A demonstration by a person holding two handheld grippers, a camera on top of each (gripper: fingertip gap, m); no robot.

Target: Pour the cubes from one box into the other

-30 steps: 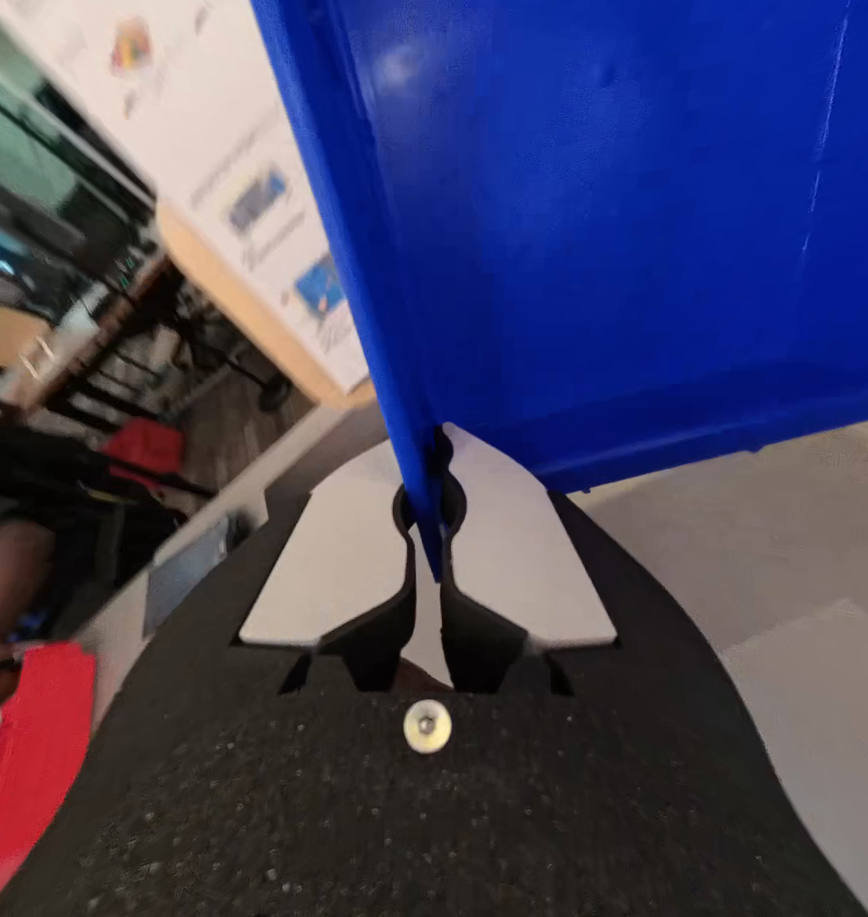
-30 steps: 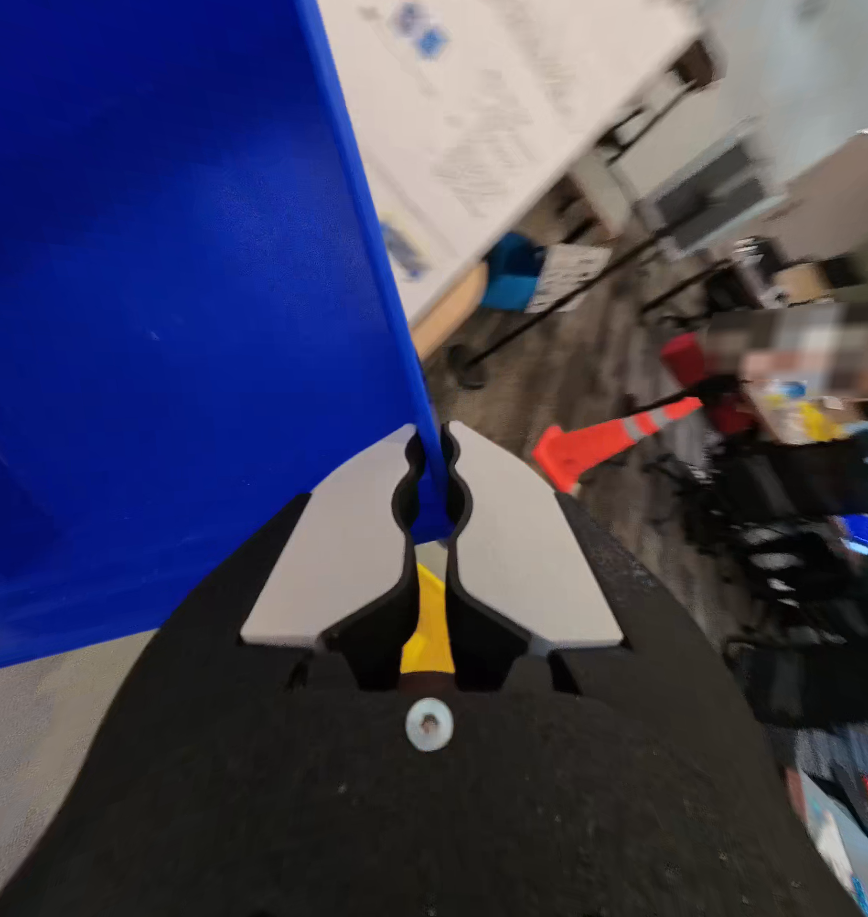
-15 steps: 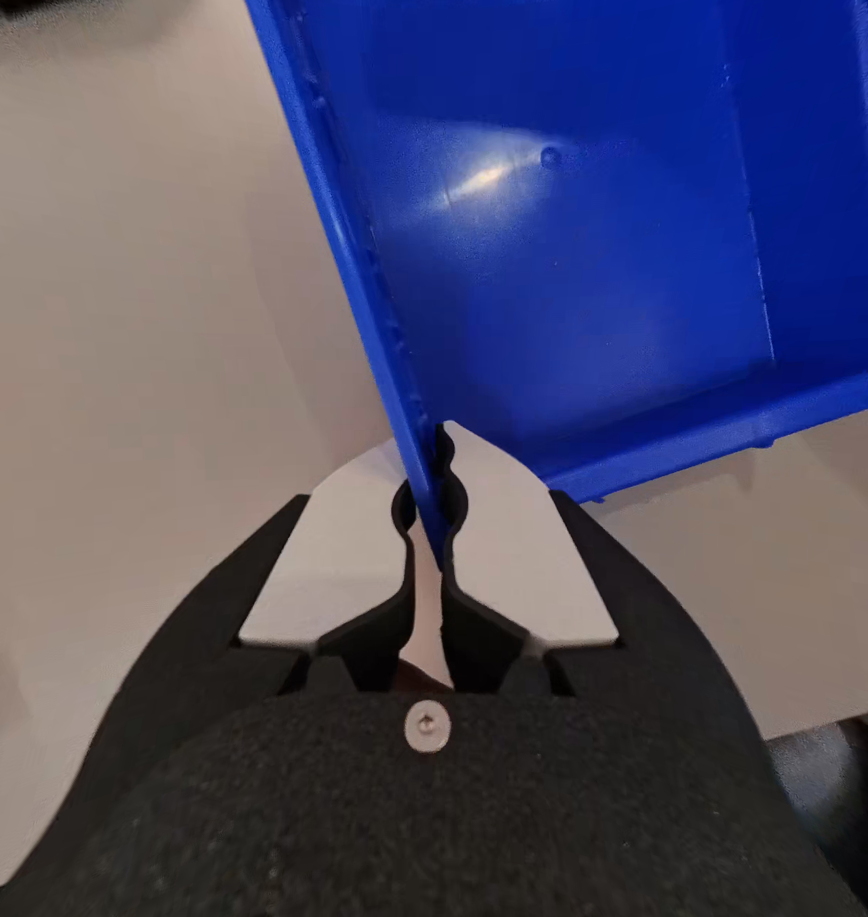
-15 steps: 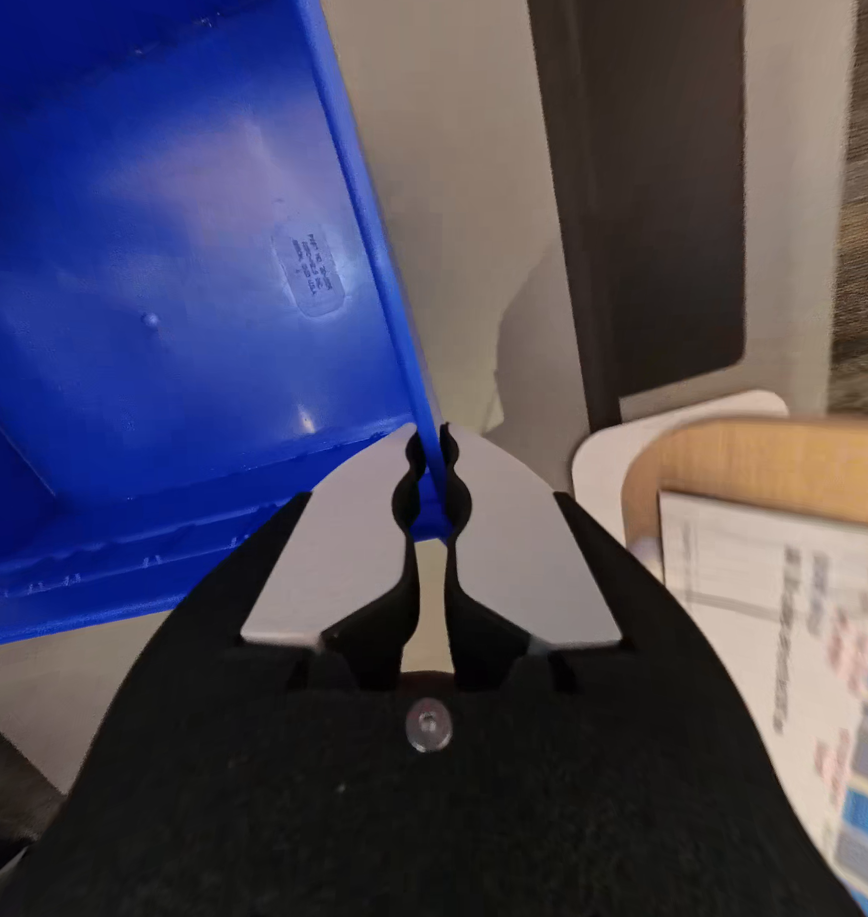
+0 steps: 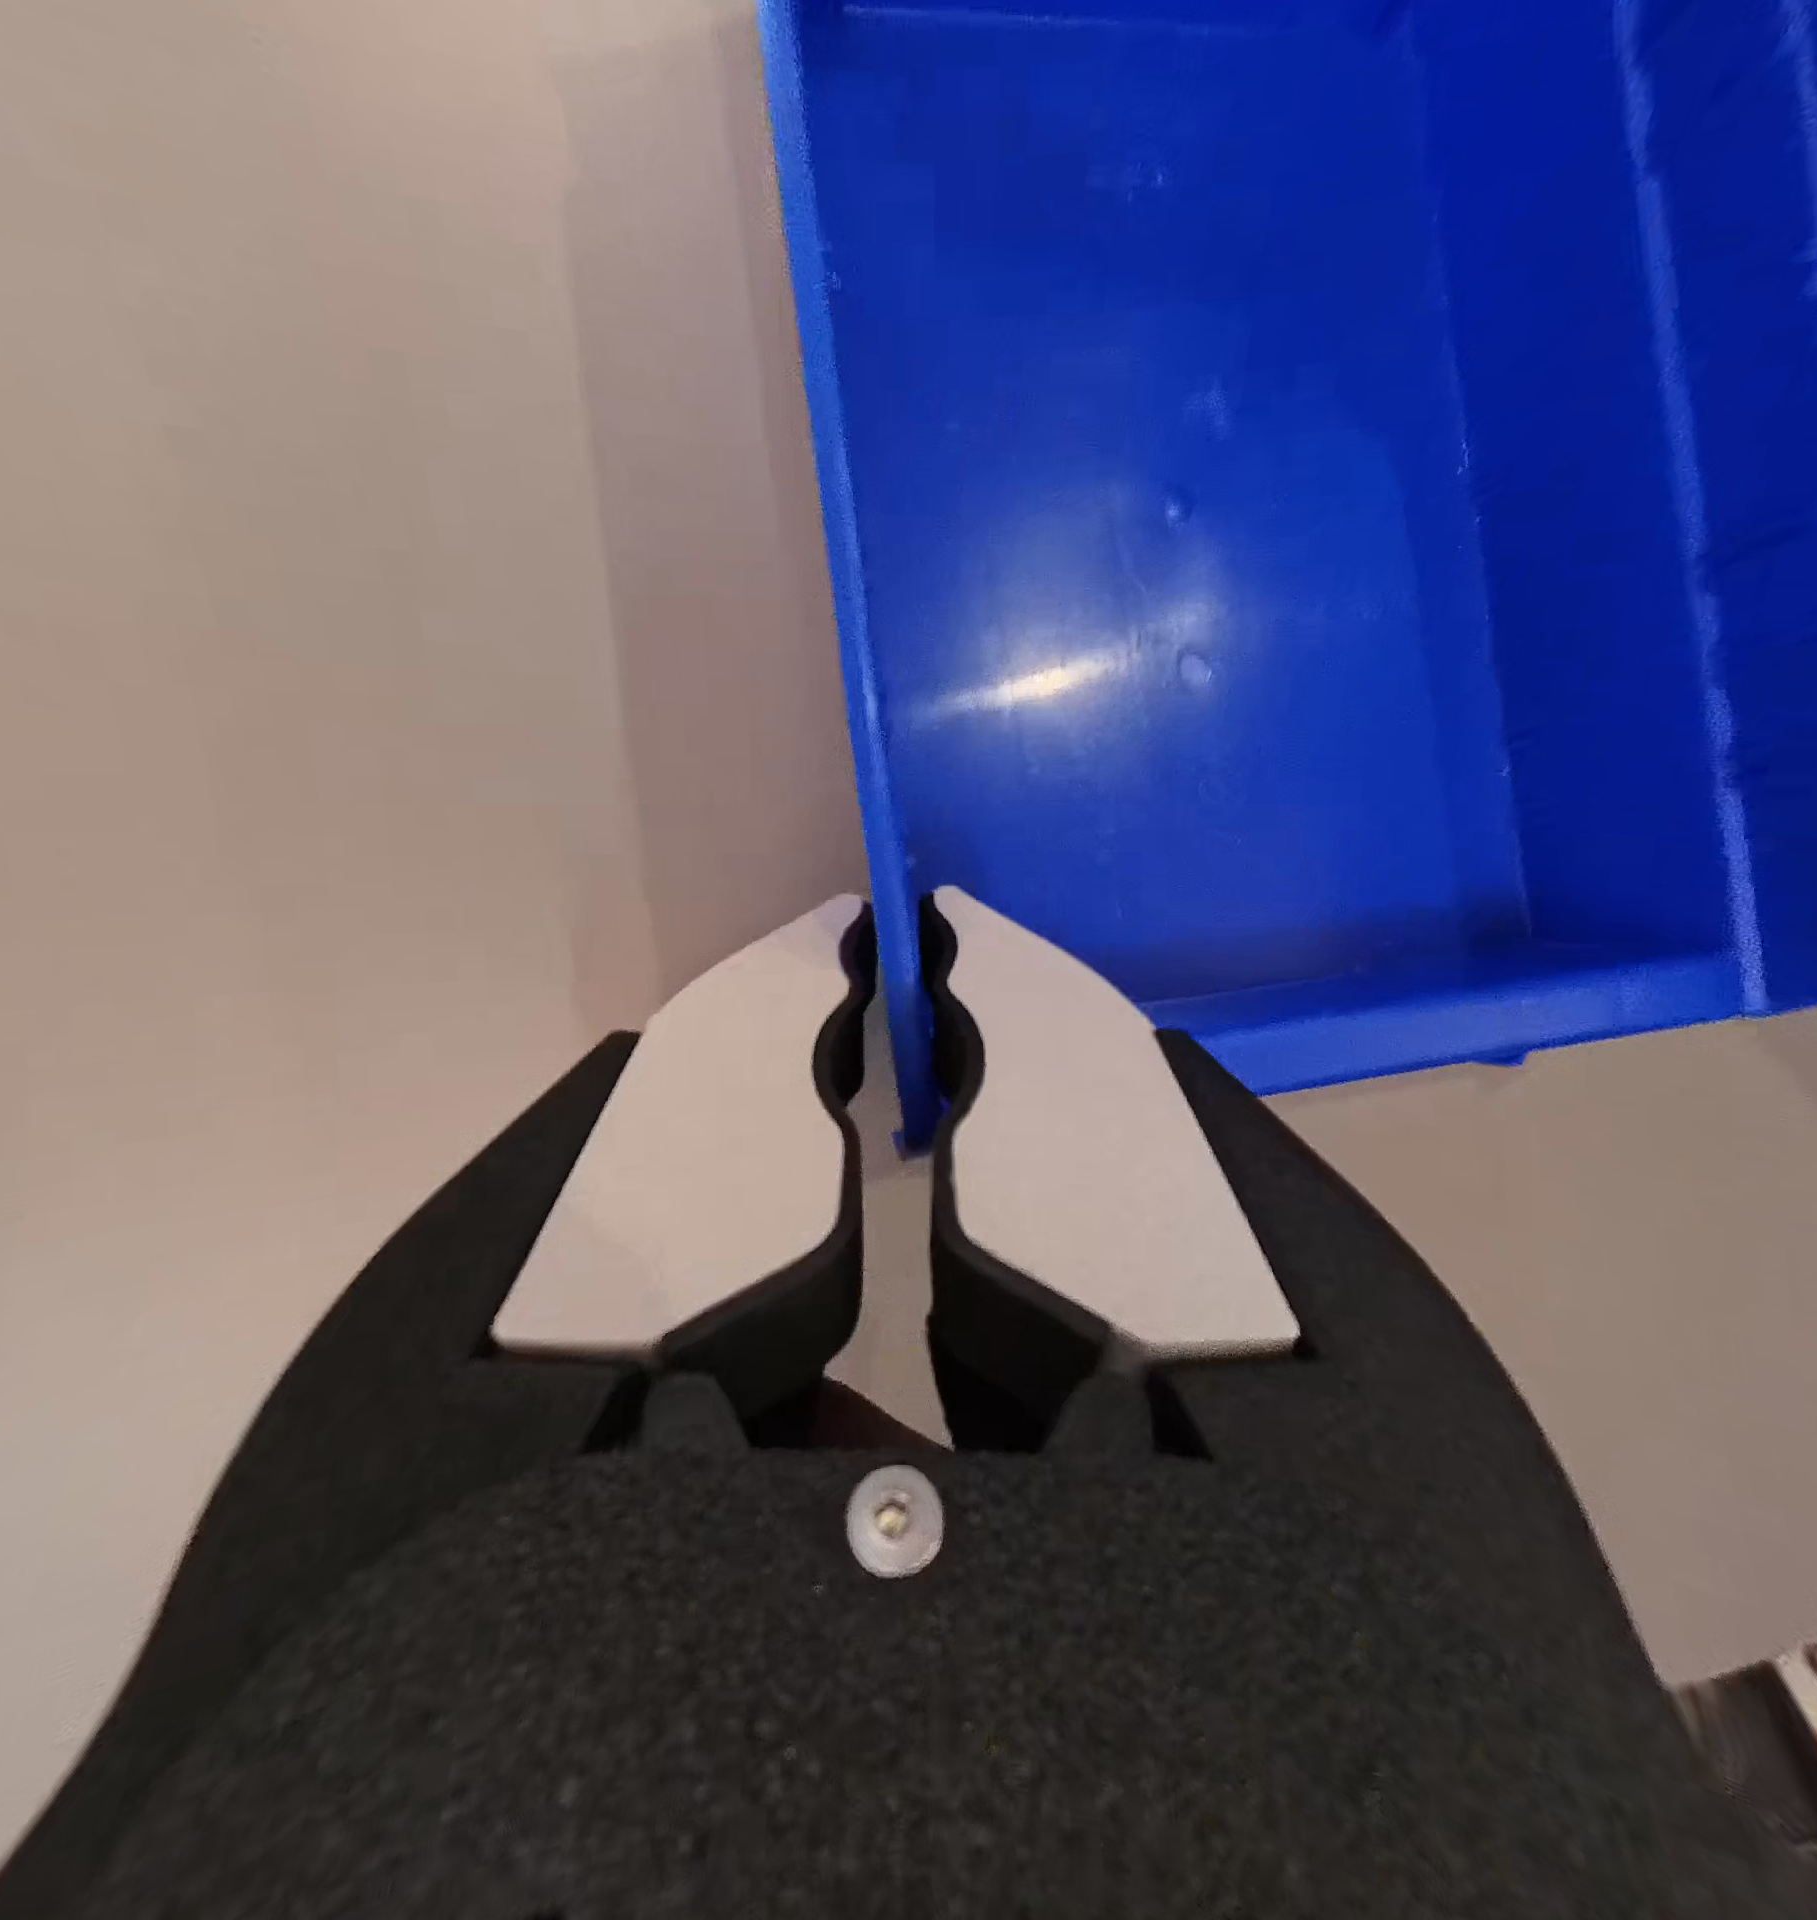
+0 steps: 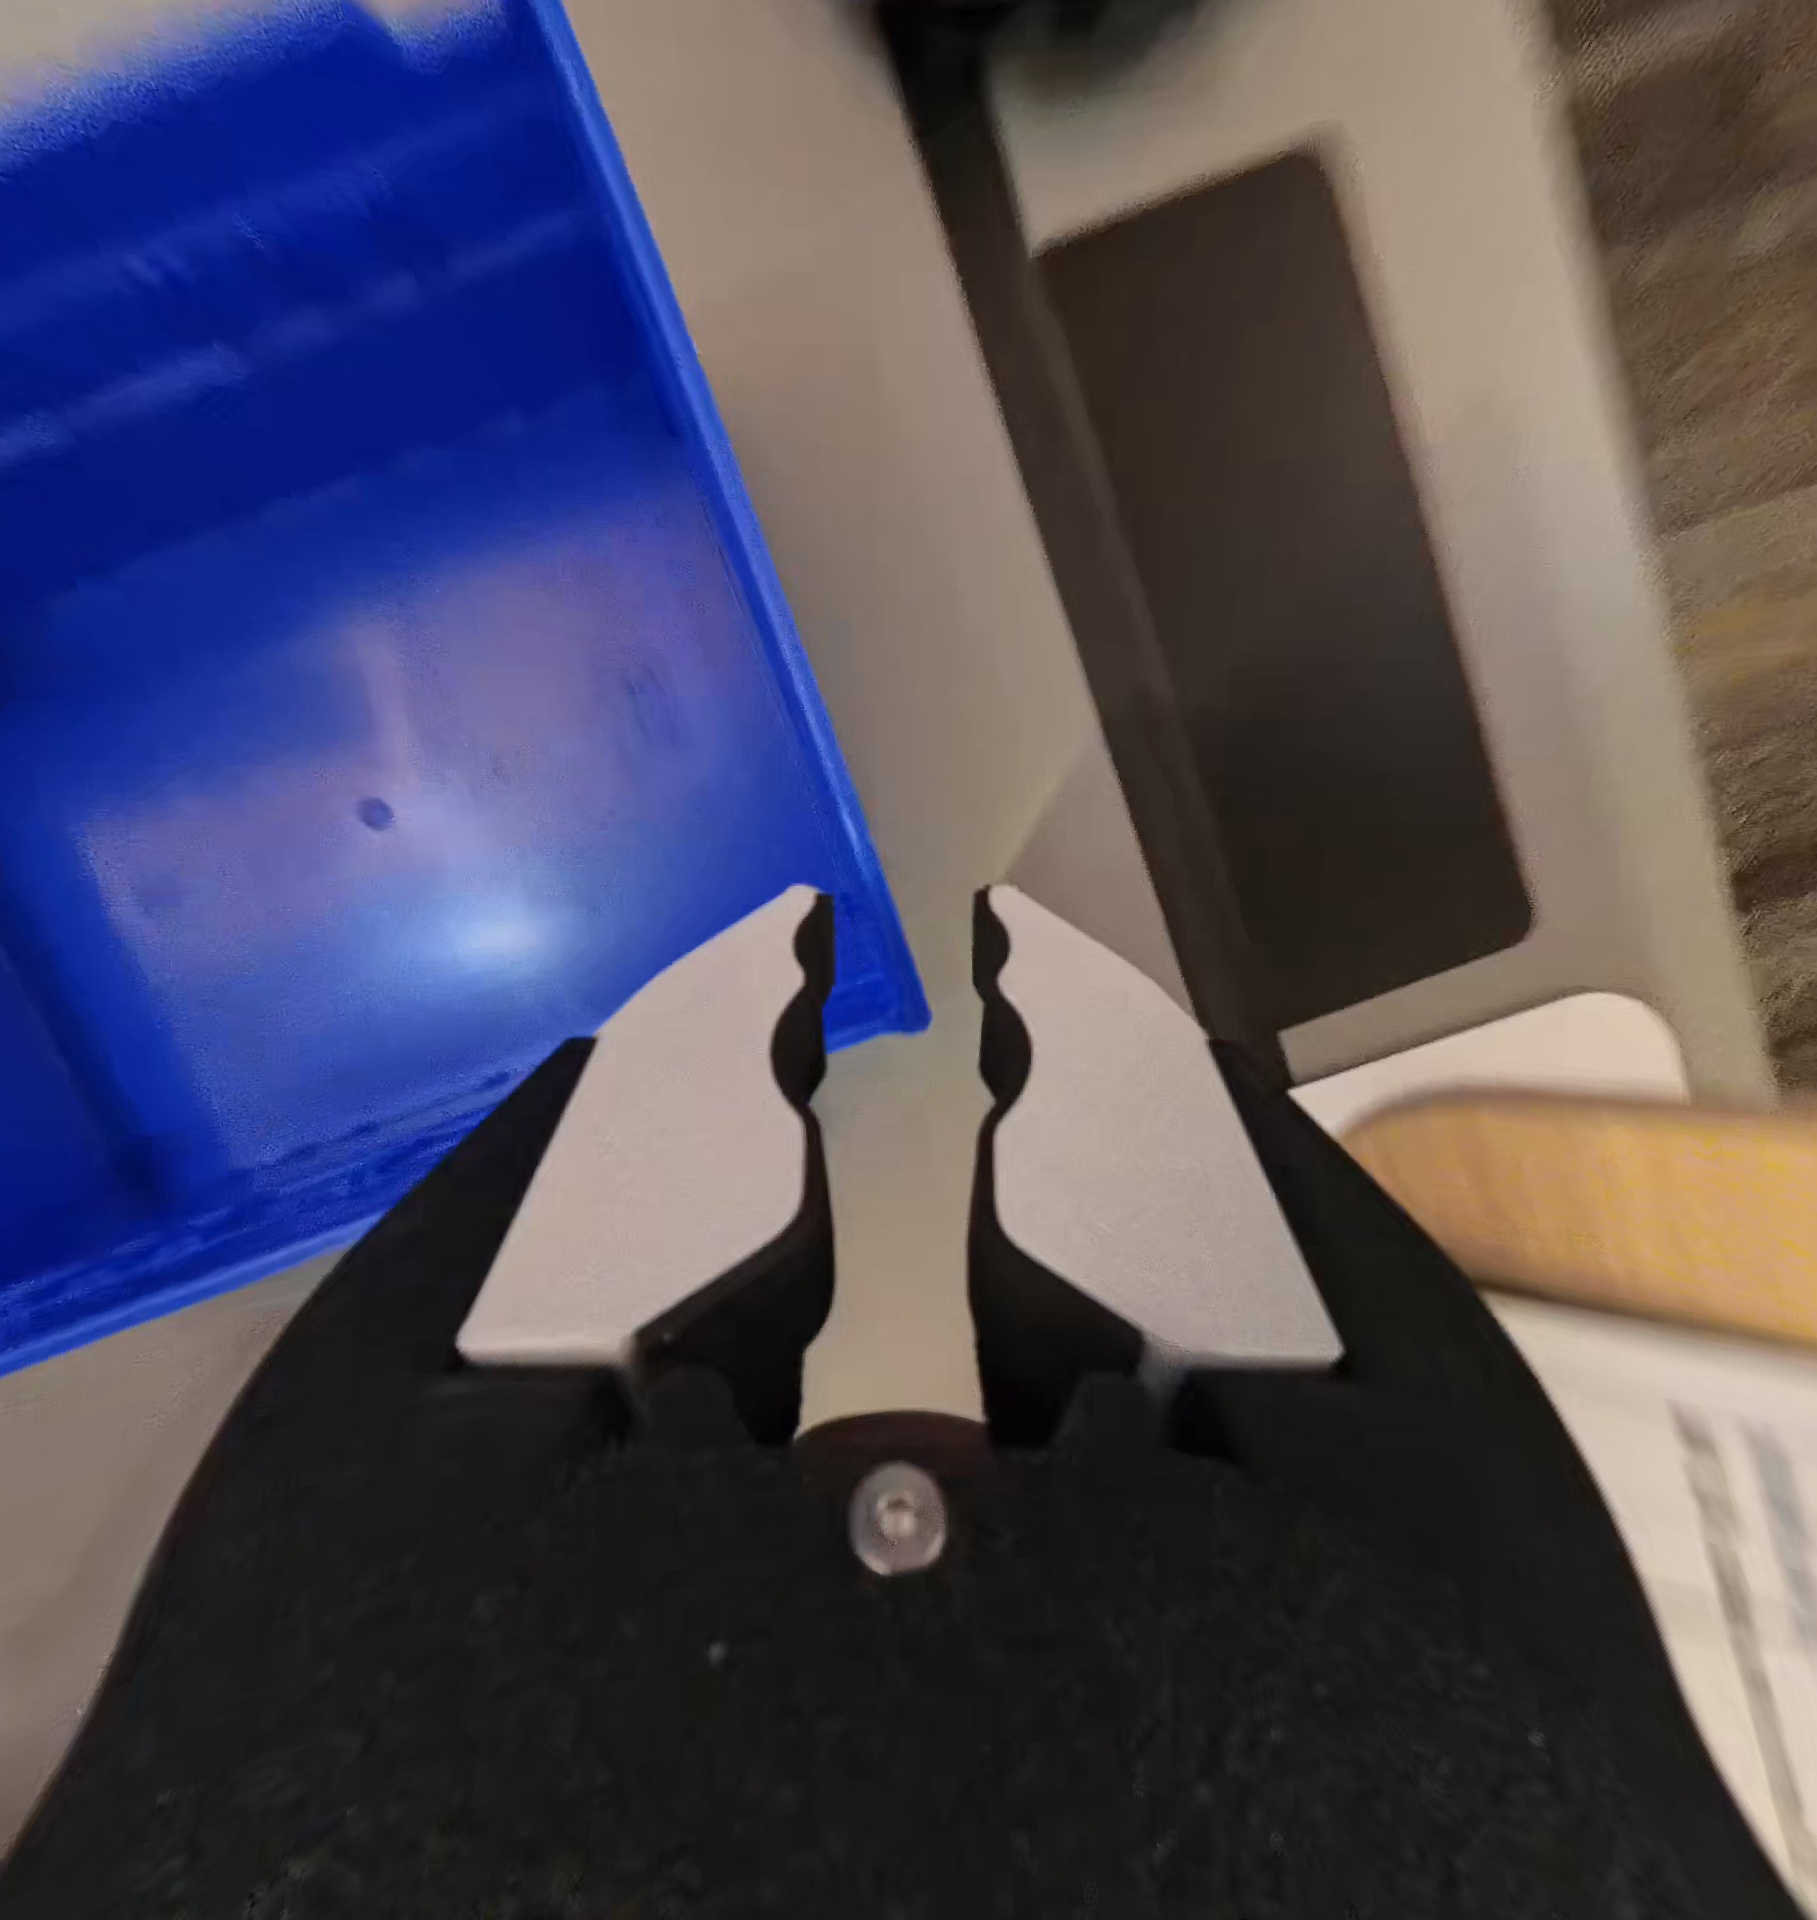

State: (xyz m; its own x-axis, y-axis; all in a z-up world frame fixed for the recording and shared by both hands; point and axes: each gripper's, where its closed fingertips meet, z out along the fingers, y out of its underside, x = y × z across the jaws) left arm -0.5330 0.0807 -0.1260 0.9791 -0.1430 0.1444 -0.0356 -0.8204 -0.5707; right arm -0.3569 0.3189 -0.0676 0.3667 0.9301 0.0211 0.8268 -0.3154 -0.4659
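My left gripper (image 5: 896,914) is closed to a narrow slit on the left side wall of the blue box (image 5: 1247,582); the wall runs up between the two fingers and both pads appear to bear on it. My right gripper (image 6: 902,914) stands parted with a plain gap between its fingers; the box's near right corner (image 6: 883,997) sits in that gap, close by the left finger, gripped by nothing. The box interior as shown in both views is bare; no cubes are in sight, and the second box is in neither view. The box lies low over the pale tabletop (image 5: 364,520); whether its base is fully seated I cannot tell, the right view being blurred.

Judgement: the pour appears done and the step in hand is setting down the emptied box and letting go. To do it well, I would hold the left grip until the base rests flat; then part the left fingers squarely, without twist, so the wall is not dragged; then draw both grippers straight back, clear of the rim. Risk: with one side free, a one-sided hold may swing or tip the box.
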